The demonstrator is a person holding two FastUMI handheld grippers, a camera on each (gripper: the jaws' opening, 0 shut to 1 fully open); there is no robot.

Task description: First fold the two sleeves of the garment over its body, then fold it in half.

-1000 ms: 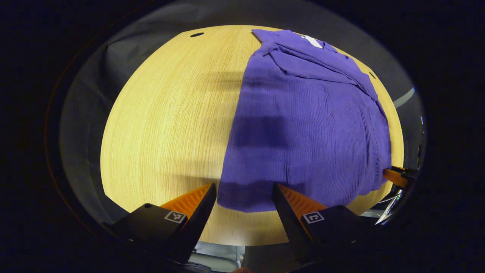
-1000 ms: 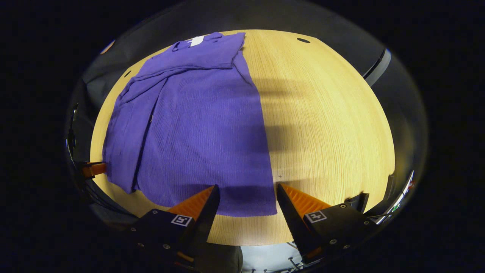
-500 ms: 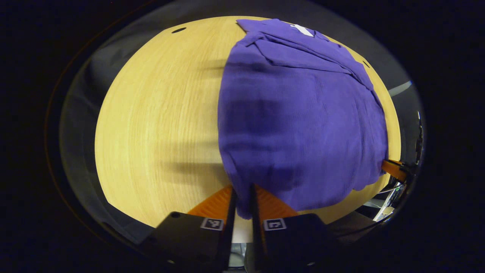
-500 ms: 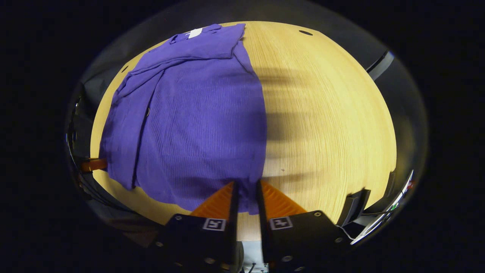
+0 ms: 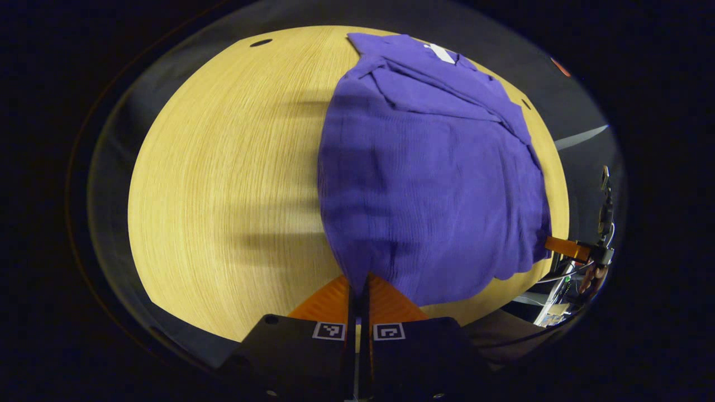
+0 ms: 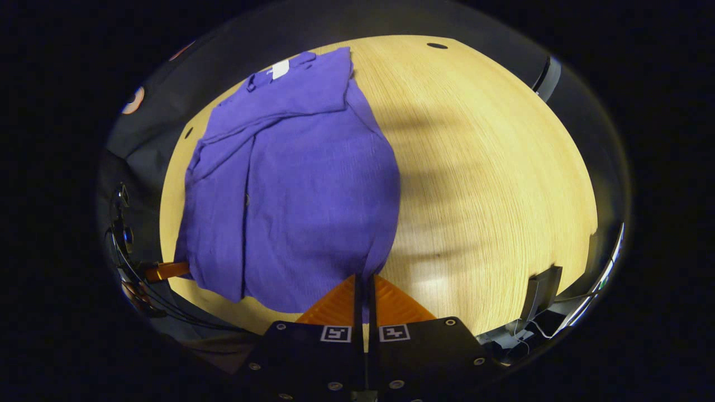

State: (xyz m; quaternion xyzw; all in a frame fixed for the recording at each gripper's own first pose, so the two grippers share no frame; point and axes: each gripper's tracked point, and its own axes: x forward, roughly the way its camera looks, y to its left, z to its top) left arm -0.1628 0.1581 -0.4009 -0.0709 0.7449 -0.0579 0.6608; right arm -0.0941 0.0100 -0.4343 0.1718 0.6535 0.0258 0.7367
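Purple ribbed garment (image 5: 430, 184) — white tag (image 5: 442, 53), perhaps; orange fingers (image 5: 385, 301); pale woodgrain table (image 5: 223, 184)

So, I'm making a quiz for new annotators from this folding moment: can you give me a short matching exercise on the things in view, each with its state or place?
Column one:
1. left gripper
2. purple garment
3. white tag
4. wooden table

Column two:
A. at the garment's far end
B. bare on one side of the garment
C. shut on a near corner
D. sleeves already folded over its body

Pairs: 1-C, 2-D, 3-A, 4-B
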